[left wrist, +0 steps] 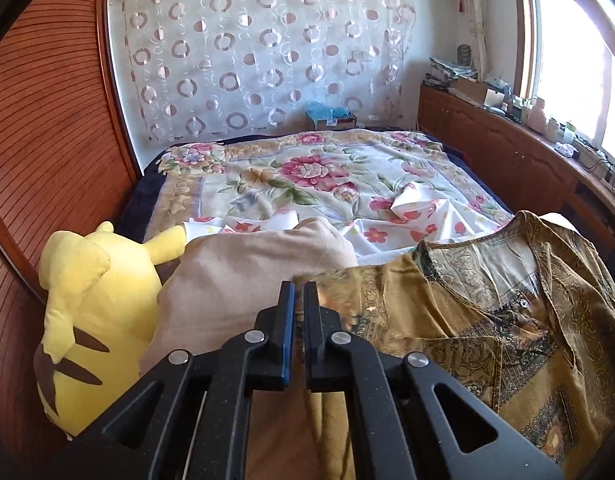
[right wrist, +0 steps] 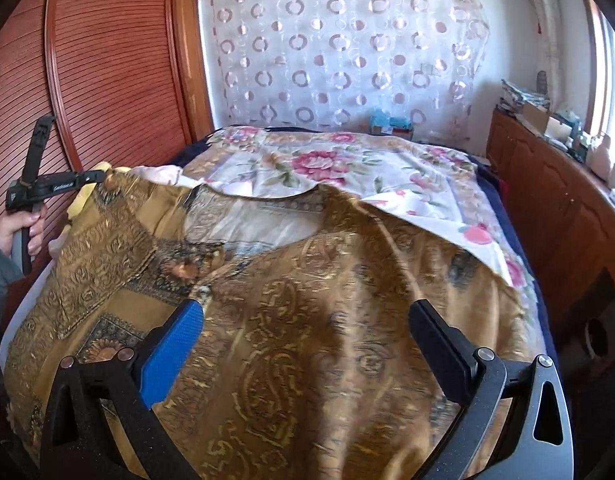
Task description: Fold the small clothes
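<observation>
Bedroom: left gripper (left wrist: 298,292) clenches the gold blouse (left wrist: 487,320) at the bed (left wrist: 267,176) edge for folding; right gripper (right wrist: 307,320) jaws released.

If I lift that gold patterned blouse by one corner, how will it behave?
The gold blouse will probably hang limp: it already drapes in soft folds over the bed. It looks thin and light, so the left gripper, pinching its edge, likely carries it easily. Its slight sheen hints it may slide.
</observation>
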`<act>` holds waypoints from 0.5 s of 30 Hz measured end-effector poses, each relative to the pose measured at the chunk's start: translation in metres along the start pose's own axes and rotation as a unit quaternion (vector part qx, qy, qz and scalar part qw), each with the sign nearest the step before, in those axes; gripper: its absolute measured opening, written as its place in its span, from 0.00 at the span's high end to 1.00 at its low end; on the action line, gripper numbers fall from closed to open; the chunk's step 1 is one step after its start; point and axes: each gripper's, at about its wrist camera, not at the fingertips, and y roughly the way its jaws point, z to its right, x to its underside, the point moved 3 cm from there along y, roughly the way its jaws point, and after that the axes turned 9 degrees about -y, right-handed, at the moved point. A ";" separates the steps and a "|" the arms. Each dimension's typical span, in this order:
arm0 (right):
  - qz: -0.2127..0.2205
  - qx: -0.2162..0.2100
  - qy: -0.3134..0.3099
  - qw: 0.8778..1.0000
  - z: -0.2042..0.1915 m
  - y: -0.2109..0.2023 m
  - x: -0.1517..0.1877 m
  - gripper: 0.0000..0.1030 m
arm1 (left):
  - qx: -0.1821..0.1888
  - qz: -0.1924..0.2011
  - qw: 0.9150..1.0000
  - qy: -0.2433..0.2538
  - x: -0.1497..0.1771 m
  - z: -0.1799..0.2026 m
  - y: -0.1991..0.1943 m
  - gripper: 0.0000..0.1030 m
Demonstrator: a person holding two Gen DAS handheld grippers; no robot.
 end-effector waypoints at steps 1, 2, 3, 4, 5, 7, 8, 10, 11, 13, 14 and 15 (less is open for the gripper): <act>0.001 0.007 0.004 1.000 0.005 -0.005 0.003 0.01 | 0.004 0.002 1.000 -0.001 0.001 0.001 -0.004 0.84; 0.001 0.015 0.006 1.000 0.010 -0.010 0.005 0.01 | 0.011 0.004 1.000 -0.003 0.001 0.002 -0.009 0.80; 0.002 0.025 0.009 1.000 0.015 -0.015 0.009 0.01 | 0.024 0.005 1.000 -0.004 0.003 0.004 -0.014 0.72; 0.001 0.036 0.013 0.999 0.021 -0.021 0.013 0.01 | 0.037 0.006 0.999 -0.004 0.004 0.008 -0.020 0.63; 0.000 0.046 0.017 0.999 0.026 -0.026 0.018 0.01 | 0.049 0.008 0.999 -0.002 0.005 0.010 -0.025 0.60; -0.007 0.067 0.027 0.997 0.038 -0.034 0.030 0.01 | 0.064 0.011 0.998 0.003 0.008 0.019 -0.036 0.44; -0.012 0.079 0.031 0.996 0.043 -0.037 0.036 0.01 | 0.072 0.015 0.997 0.005 0.011 0.023 -0.042 0.38; -0.024 0.101 0.038 0.994 0.052 -0.043 0.050 0.01 | 0.086 0.019 0.996 0.006 0.017 0.031 -0.049 0.25; -0.029 0.108 0.042 0.993 0.056 -0.045 0.056 0.01 | 0.097 0.014 0.995 0.005 0.023 0.036 -0.051 0.25; -0.041 0.120 0.056 0.990 0.069 -0.048 0.075 0.01 | 0.105 0.005 0.994 0.011 0.031 0.049 -0.053 0.25; -0.048 0.125 0.063 0.989 0.074 -0.050 0.083 0.01 | 0.106 0.001 0.994 0.015 0.036 0.055 -0.053 0.25; -0.054 0.130 0.070 0.988 0.079 -0.053 0.093 0.02 | 0.105 -0.006 0.994 0.019 0.043 0.061 -0.051 0.25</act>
